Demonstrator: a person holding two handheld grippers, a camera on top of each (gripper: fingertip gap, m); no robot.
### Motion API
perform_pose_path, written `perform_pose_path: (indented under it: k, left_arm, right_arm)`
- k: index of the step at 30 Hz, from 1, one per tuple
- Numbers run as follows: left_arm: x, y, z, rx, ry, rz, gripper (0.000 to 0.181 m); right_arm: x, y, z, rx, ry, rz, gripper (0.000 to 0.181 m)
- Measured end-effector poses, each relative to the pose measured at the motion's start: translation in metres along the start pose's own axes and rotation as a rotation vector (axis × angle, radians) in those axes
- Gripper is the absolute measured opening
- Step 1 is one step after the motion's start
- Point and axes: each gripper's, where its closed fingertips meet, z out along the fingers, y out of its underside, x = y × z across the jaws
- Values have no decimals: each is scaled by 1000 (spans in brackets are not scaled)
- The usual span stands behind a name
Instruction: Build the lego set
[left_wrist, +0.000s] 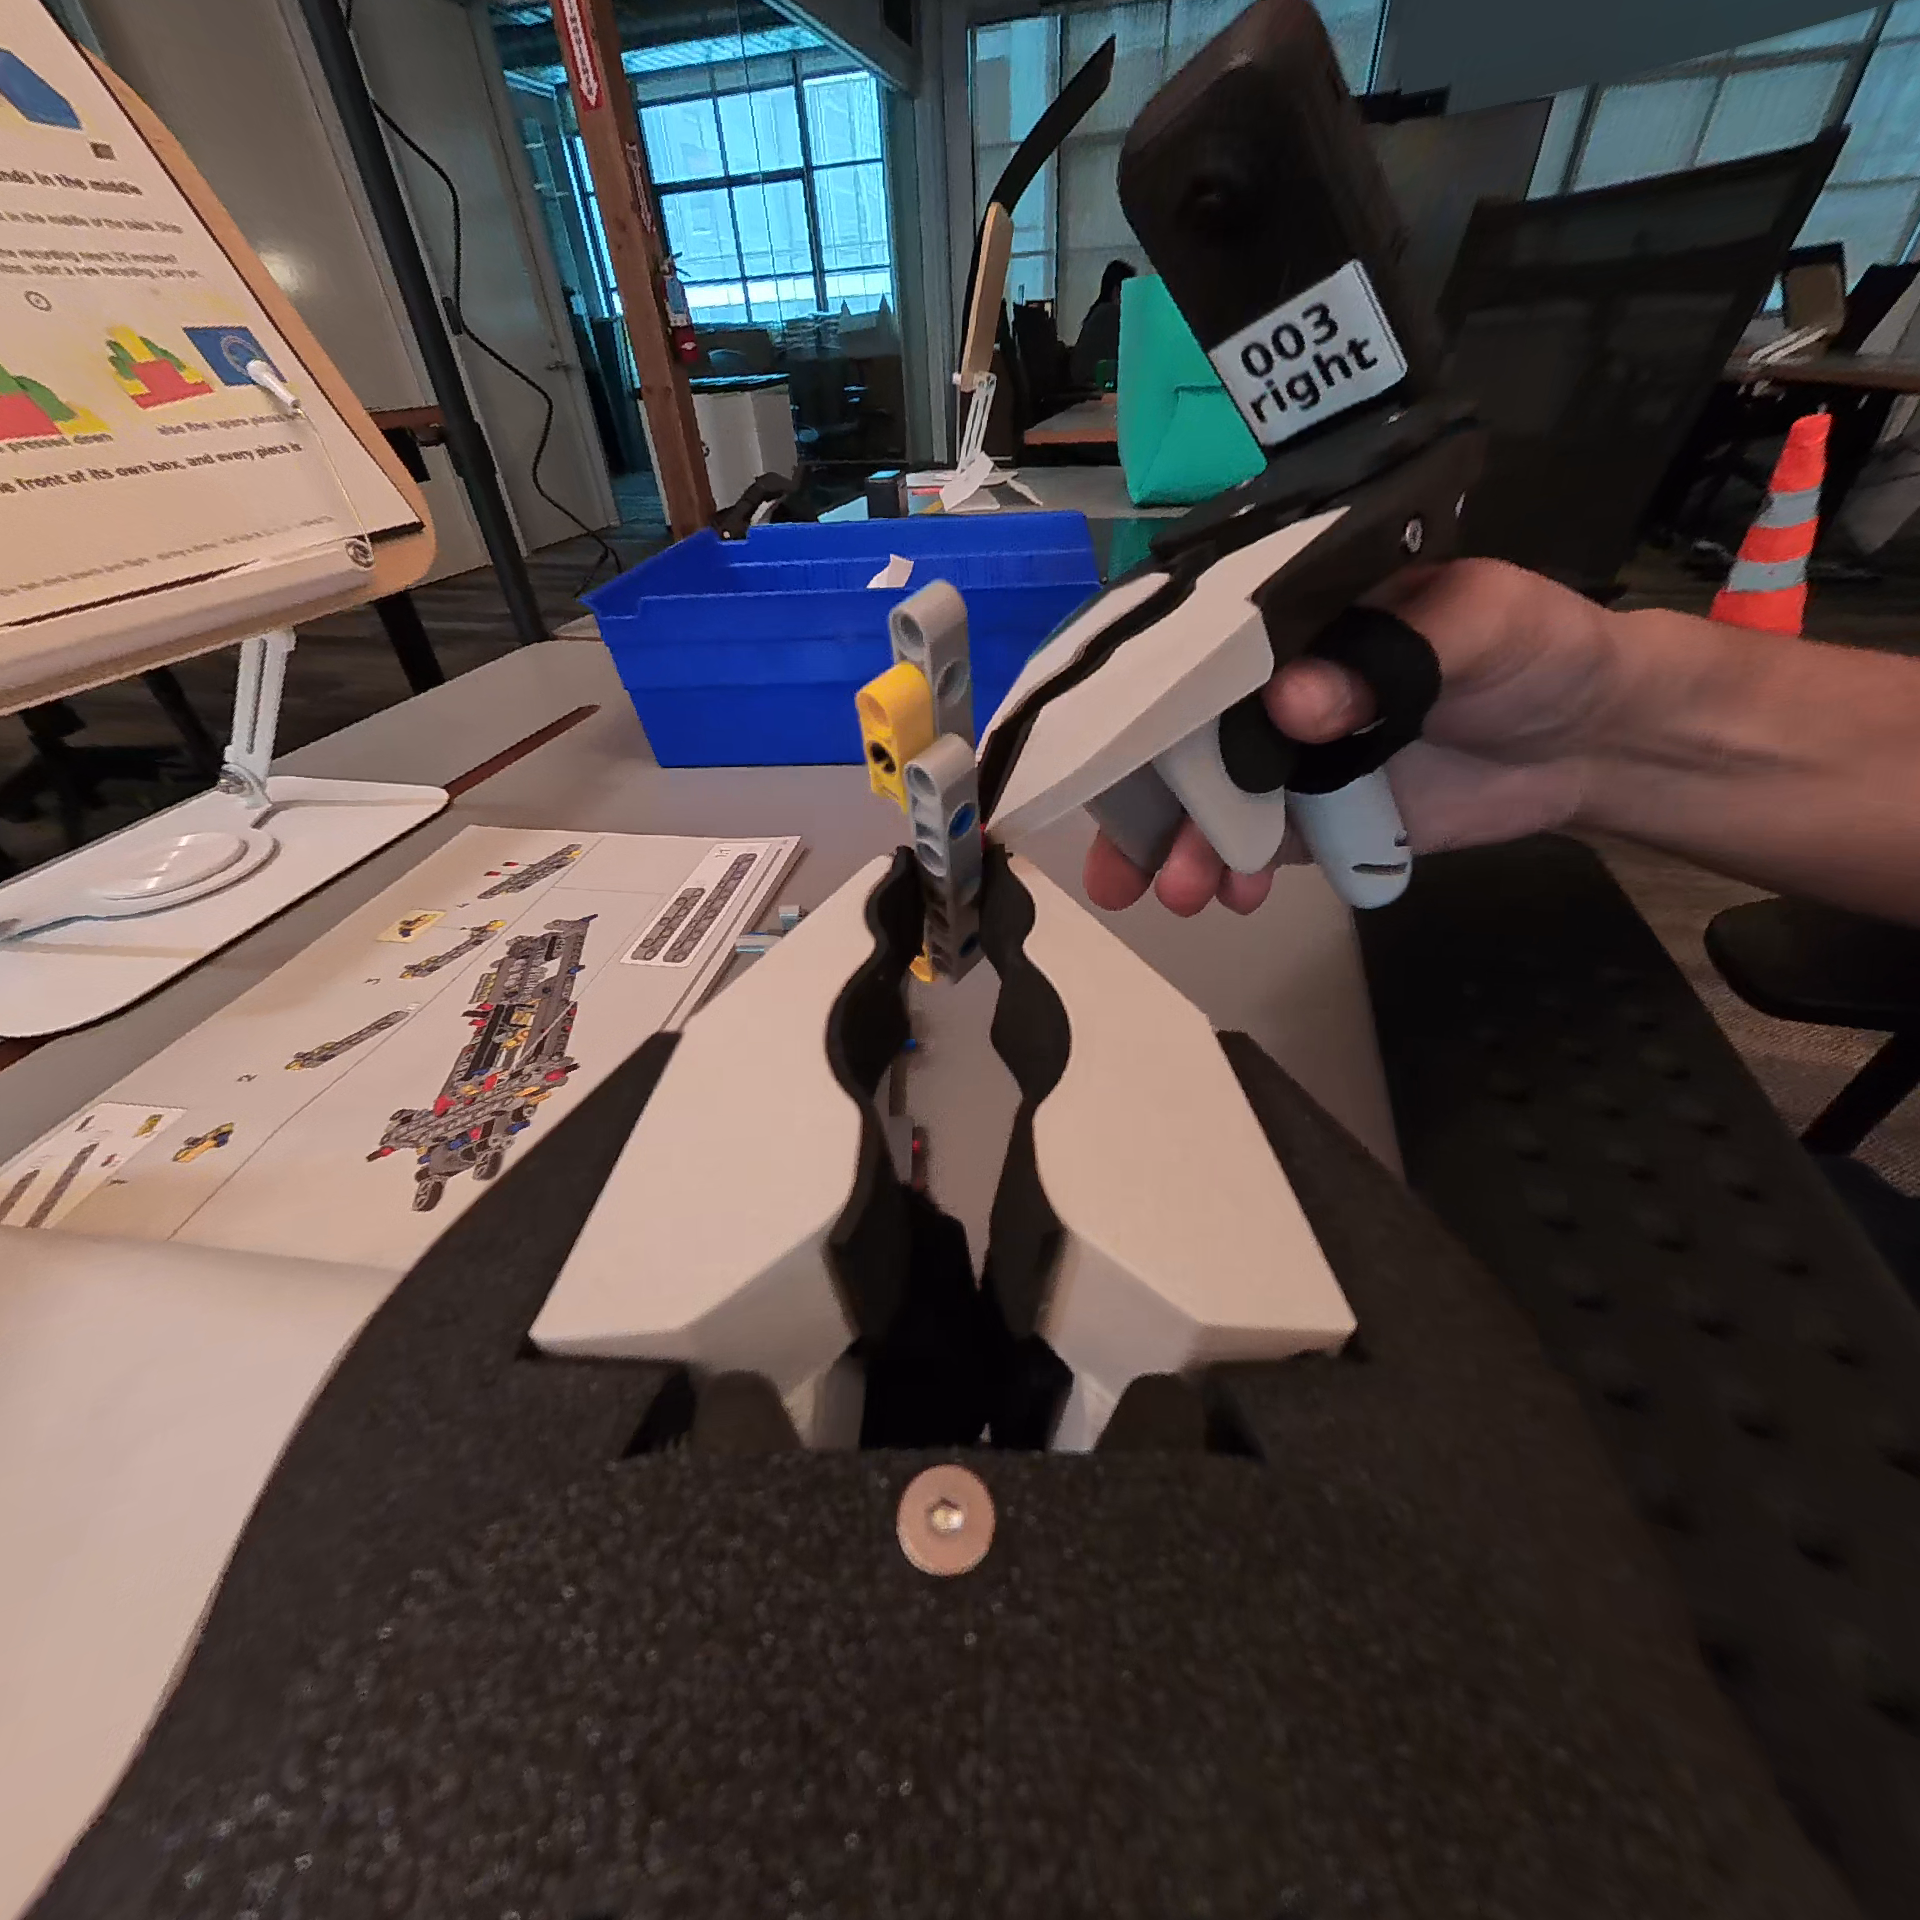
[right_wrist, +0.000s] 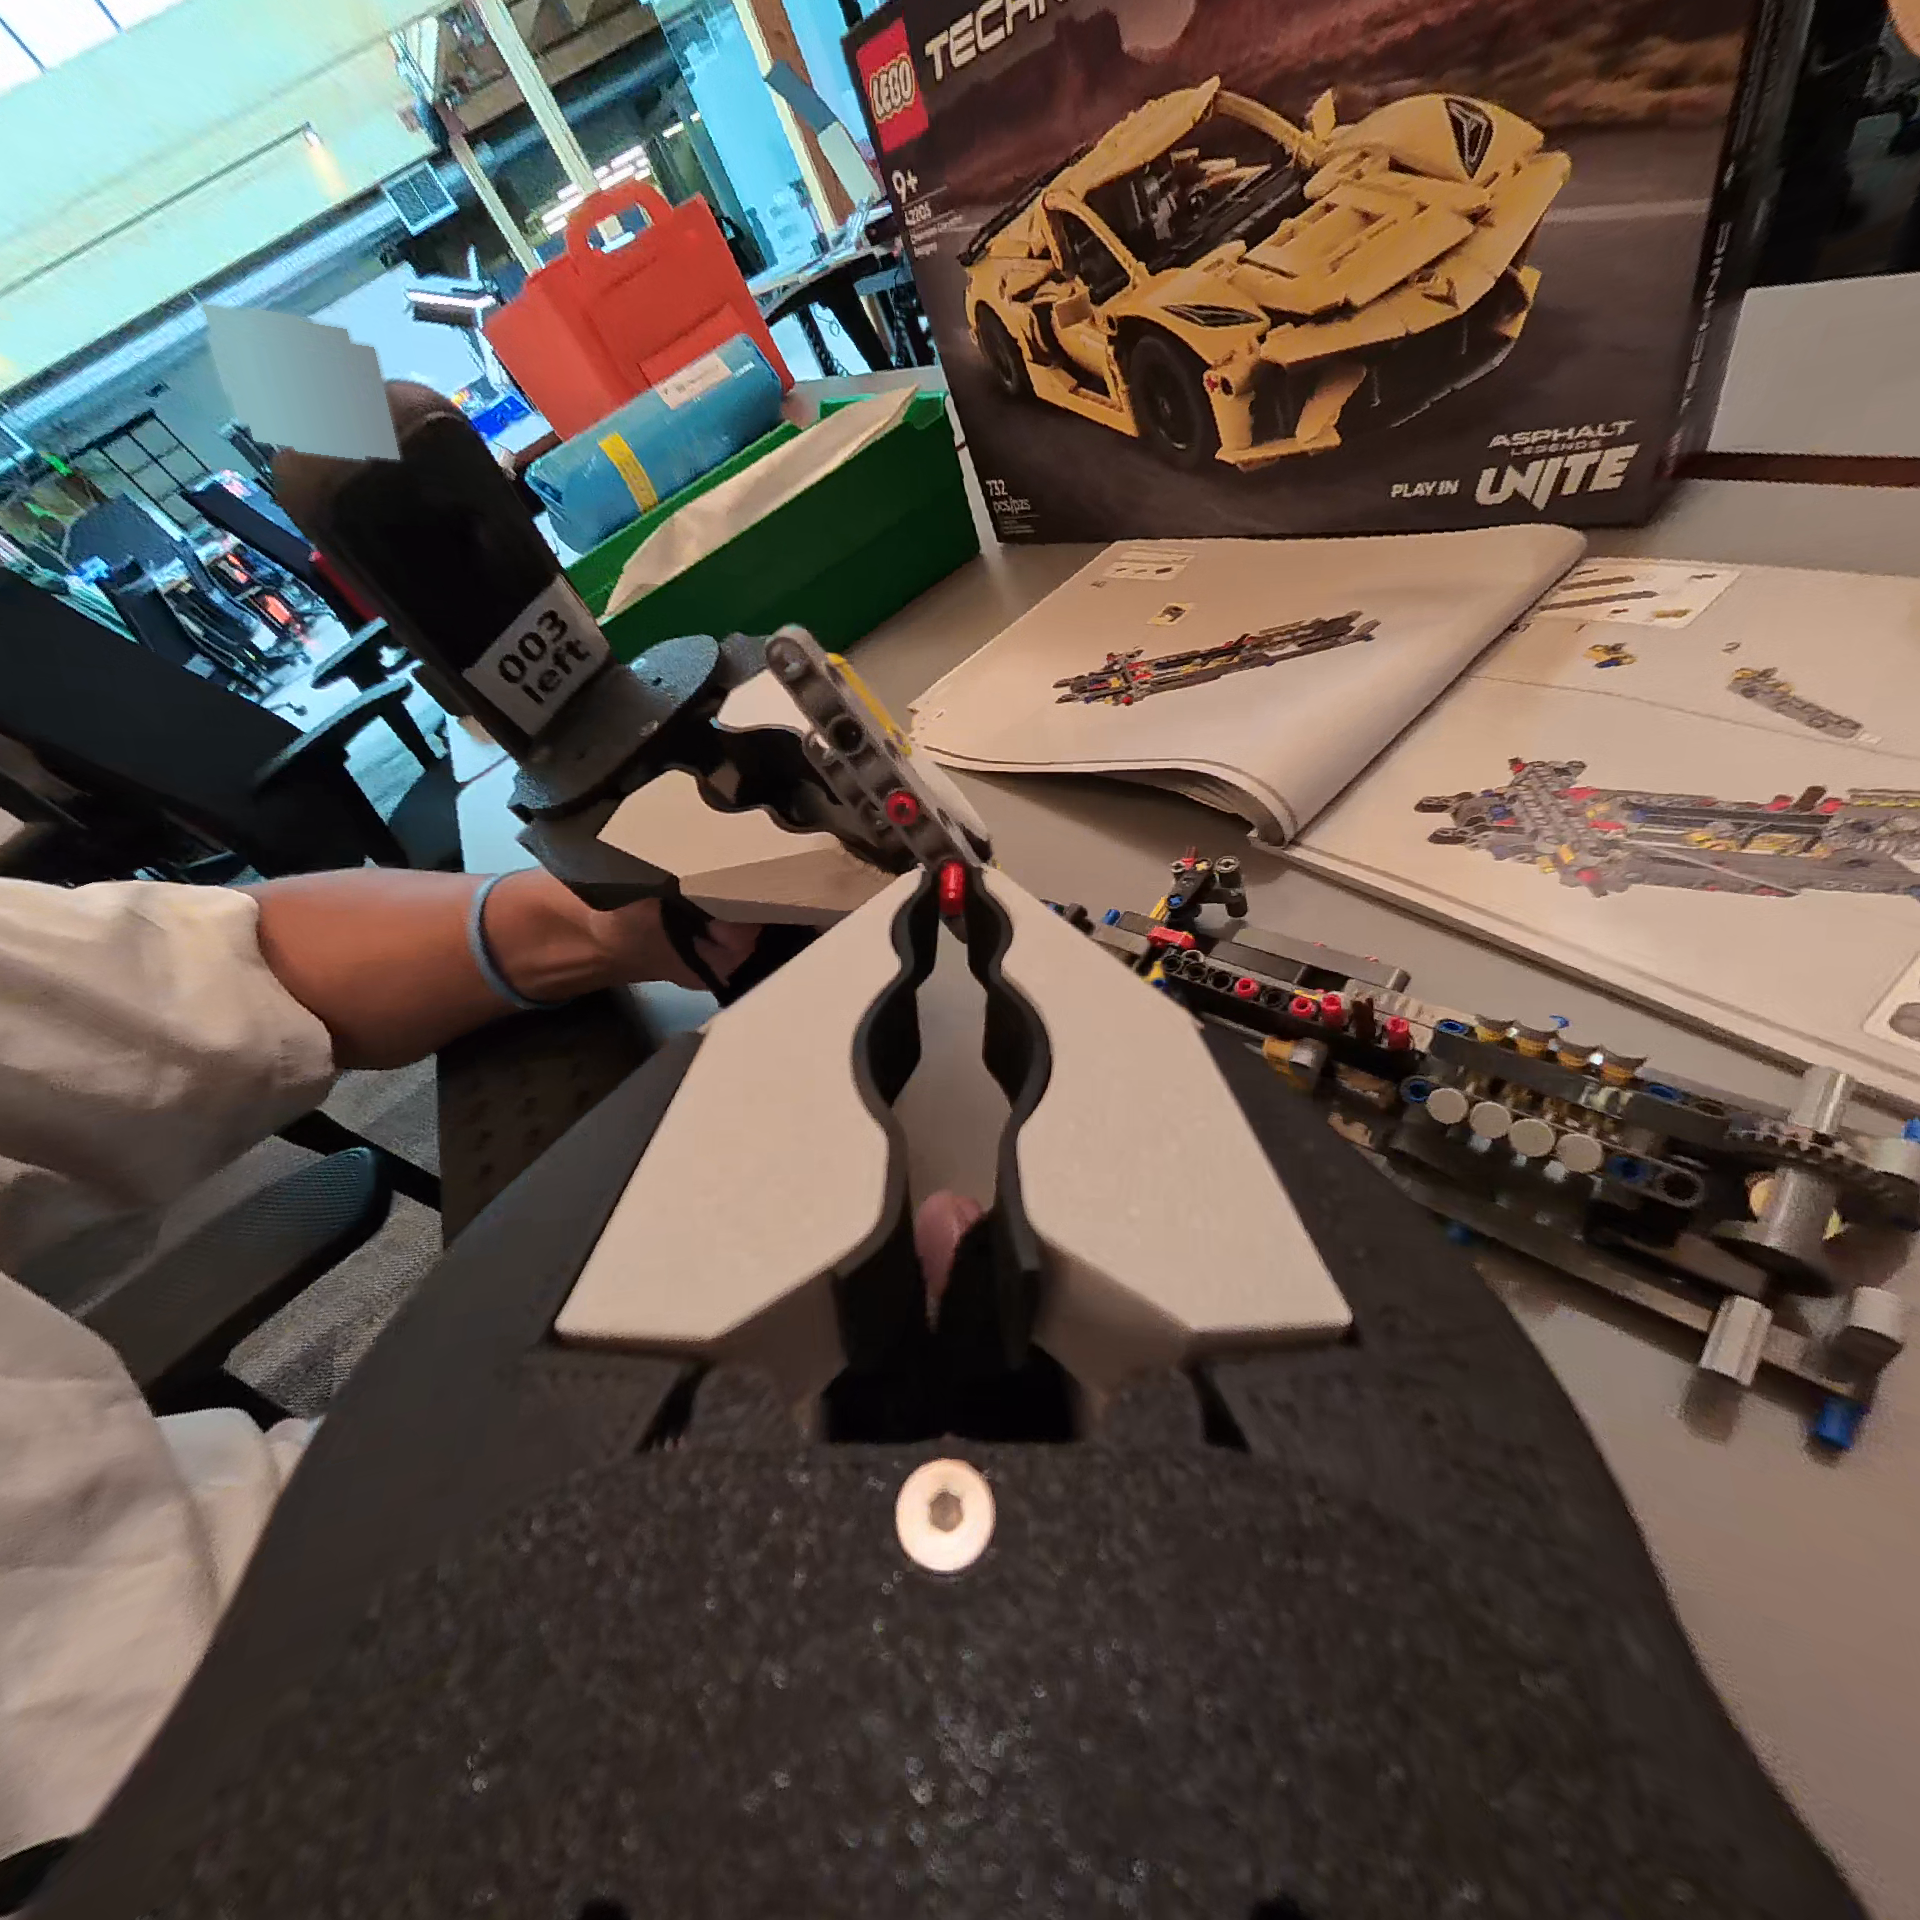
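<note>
My left gripper (left_wrist: 948, 873) is shut on a small sub-assembly of grey beams (left_wrist: 943, 821) with a yellow piece (left_wrist: 891, 727), held upright above the table. It also shows in the right wrist view (right_wrist: 847, 743), tilted, with a red pin in its side. My right gripper (right_wrist: 948, 883) is shut on a small red pin (right_wrist: 949, 883), its tip touching the sub-assembly's lower end. In the left wrist view the right gripper (left_wrist: 987, 821) comes in from the right against the beams. The long partly built chassis (right_wrist: 1507, 1101) lies on the table to the right.
An open instruction booklet (right_wrist: 1351, 665) lies behind the chassis, also seen in the left wrist view (left_wrist: 416, 997). The set's box (right_wrist: 1299, 260) stands at the back. A blue bin (left_wrist: 810, 644), a green bin (right_wrist: 790, 540) and a stand with a printed sheet (left_wrist: 156, 364) surround the table. My left and right fingertips are right by each other.
</note>
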Motion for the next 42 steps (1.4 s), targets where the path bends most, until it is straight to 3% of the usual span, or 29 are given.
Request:
perform_pose_path:
  k: [5,9,12,15,21,27,34,42]
  left_arm:
    - [-1,1,1,-7,-19,34,9]
    - [-1,4,-1,-54,-37,210,9]
    - [-3,14,-3,-126,-50,311,8]
    - [-10,22,-4,-173,-53,281,9]
    - [-26,28,-4,-196,-105,190,9]
    - [-47,24,-12,-182,-169,126,9]
    - [-62,23,-20,-190,-218,87,9]
    - [-60,30,-17,-224,-212,98,9]
  right_arm:
    - [1,0,0,-3,49,-49,3]
    - [1,5,1,-8,-19,85,3]
    - [4,15,-1,-45,-33,47,3]
    - [19,34,-13,-221,26,-92,4]
    - [63,104,-89,-1108,110,-581,4]
    - [98,117,-151,-1611,168,-453,4]
    - [113,125,-171,-1828,286,-401,4]
    - [119,131,-170,-1871,307,-399,5]
